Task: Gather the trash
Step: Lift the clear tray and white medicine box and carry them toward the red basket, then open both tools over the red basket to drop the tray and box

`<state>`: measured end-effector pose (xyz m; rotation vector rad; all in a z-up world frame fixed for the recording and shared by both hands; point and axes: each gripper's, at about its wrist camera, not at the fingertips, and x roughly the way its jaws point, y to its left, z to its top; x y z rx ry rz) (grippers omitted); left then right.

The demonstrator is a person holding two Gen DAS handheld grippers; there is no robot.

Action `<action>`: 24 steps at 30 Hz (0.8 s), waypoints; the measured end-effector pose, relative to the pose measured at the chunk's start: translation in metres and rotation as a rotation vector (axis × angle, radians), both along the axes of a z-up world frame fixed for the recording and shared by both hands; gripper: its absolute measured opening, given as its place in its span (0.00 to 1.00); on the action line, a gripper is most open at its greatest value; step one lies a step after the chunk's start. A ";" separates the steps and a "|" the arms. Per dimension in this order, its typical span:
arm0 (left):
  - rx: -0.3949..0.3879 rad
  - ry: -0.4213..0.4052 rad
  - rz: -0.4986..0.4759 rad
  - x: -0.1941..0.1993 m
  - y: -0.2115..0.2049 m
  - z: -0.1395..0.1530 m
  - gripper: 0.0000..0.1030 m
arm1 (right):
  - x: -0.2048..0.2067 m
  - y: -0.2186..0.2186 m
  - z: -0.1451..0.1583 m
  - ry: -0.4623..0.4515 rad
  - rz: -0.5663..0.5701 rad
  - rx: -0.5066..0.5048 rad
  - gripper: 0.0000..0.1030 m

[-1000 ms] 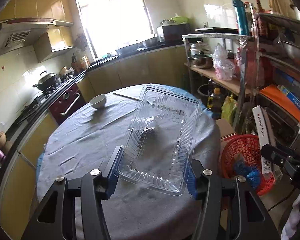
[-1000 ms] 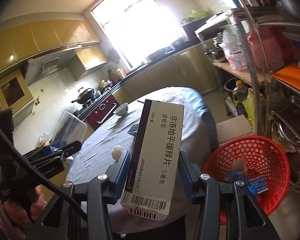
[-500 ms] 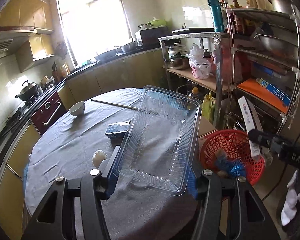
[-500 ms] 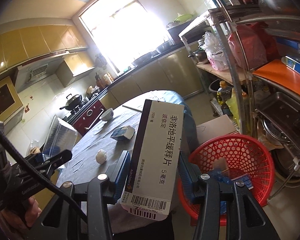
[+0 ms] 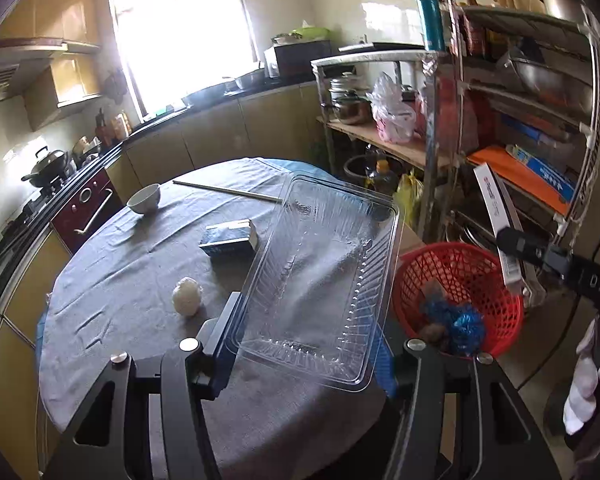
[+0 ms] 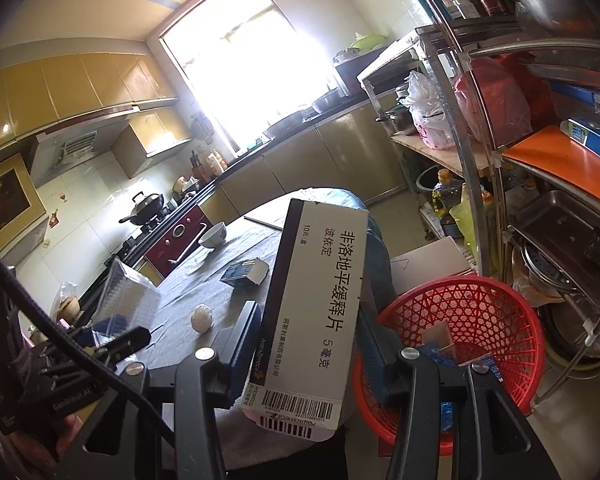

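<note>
The left claw (image 5: 306, 340) grasps a clear tray (image 5: 320, 280) between its blue pads. The tray is transparent plastic, rectangular, with ribbed walls and a rounded rim, and it is empty; the grey cloth is visible through it. It is held tilted, its far end higher, above the near edge of the round tabletop (image 5: 120, 264).

The right claw (image 6: 304, 344) is clenched on a box (image 6: 316, 312). The box is a flat white carton with a dark stripe along its left edge, black Chinese print down its face and a barcode at the near end. It stands upright between the pads, above the tabletop edge and just left of the basket (image 6: 480, 304).

The basket is red plastic mesh and stands on the floor beside the tabletop, in front of a metal rack (image 6: 480, 160). Inside it lie a blue crumpled wrapper (image 5: 456, 320) and some other scraps that I cannot identify.

On the tabletop there remain a small blue carton (image 5: 230, 238) with an open flap, a white crumpled ball (image 5: 187, 295) near it, a white bowl (image 5: 144, 198) farther away, and chopsticks (image 5: 228, 190) at the far side.
</note>
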<state>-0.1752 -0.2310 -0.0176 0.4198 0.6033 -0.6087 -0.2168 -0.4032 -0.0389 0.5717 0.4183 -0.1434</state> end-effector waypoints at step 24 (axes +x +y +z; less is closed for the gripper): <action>0.047 0.043 -0.150 -0.023 -0.028 -0.014 0.57 | -0.026 -0.032 -0.012 0.009 -0.089 0.055 0.49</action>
